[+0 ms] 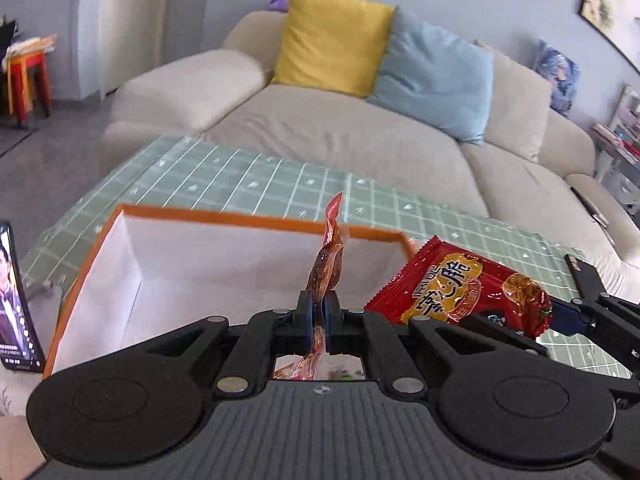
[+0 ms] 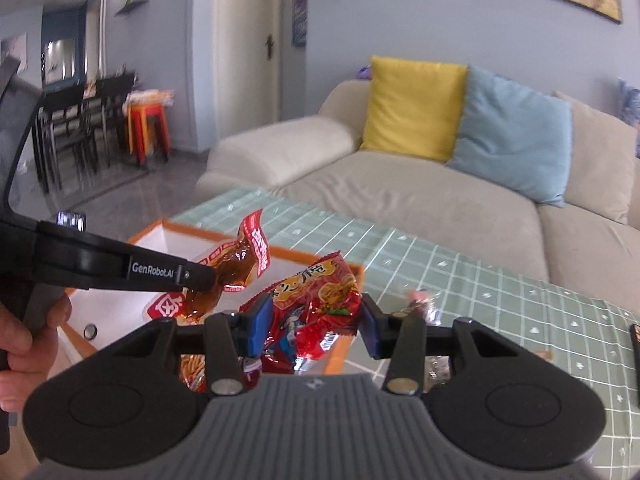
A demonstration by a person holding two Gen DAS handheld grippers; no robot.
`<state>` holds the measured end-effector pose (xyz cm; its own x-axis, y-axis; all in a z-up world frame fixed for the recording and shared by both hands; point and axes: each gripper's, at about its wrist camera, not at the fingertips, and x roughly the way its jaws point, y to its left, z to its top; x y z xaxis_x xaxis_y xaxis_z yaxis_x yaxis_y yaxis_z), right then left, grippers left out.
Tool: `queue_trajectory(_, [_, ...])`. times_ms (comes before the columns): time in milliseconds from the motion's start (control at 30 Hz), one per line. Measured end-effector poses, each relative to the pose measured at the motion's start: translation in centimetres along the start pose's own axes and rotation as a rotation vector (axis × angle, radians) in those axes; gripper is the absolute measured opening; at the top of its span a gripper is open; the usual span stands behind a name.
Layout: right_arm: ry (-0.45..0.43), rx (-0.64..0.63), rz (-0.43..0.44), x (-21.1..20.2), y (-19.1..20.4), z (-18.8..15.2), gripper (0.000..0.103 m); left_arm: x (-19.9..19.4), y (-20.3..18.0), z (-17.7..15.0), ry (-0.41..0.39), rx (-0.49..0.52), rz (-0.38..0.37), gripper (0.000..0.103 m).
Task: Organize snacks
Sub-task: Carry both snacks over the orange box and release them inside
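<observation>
My left gripper point(image 1: 319, 312) is shut on a thin clear-and-red snack pouch point(image 1: 328, 264) with brown food inside and holds it over the open orange box point(image 1: 256, 220) with white walls. The same pouch point(image 2: 236, 268) shows in the right wrist view, pinched by the left gripper point(image 2: 192, 278) above the box point(image 2: 176, 226). My right gripper point(image 2: 314, 318) is shut on a puffy red snack bag point(image 2: 316, 300) at the box's right rim. That bag point(image 1: 460, 284) and the right gripper point(image 1: 560, 312) show at right in the left wrist view.
The box stands on a green grid tablecloth point(image 1: 248, 176) before a beige sofa point(image 1: 340, 128) with yellow and blue cushions. A phone point(image 1: 16, 300) stands left of the box. Small wrapped snacks point(image 2: 422, 304) lie on the cloth, a dark object point(image 2: 635, 340) at its right edge.
</observation>
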<state>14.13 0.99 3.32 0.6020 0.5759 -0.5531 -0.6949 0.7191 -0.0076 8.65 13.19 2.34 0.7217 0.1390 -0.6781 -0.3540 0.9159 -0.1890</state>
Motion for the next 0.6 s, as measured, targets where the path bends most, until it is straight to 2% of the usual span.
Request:
queue_trajectory(233, [0.119, -0.062, 0.007, 4.8, 2.0, 0.6, 0.043, 2.5, 2.0, -0.7, 0.071, 0.0, 0.056, 0.005])
queue_trajectory(467, [0.228, -0.097, -0.014, 8.9, 3.5, 0.6, 0.043, 4.8, 3.0, -1.3, 0.136, 0.055, 0.141, 0.005])
queue_trajectory(600, [0.276, -0.098, -0.028, 10.8, 3.7, 0.4, 0.043, 5.8, 3.3, -1.6, 0.173, 0.06, 0.137, 0.005])
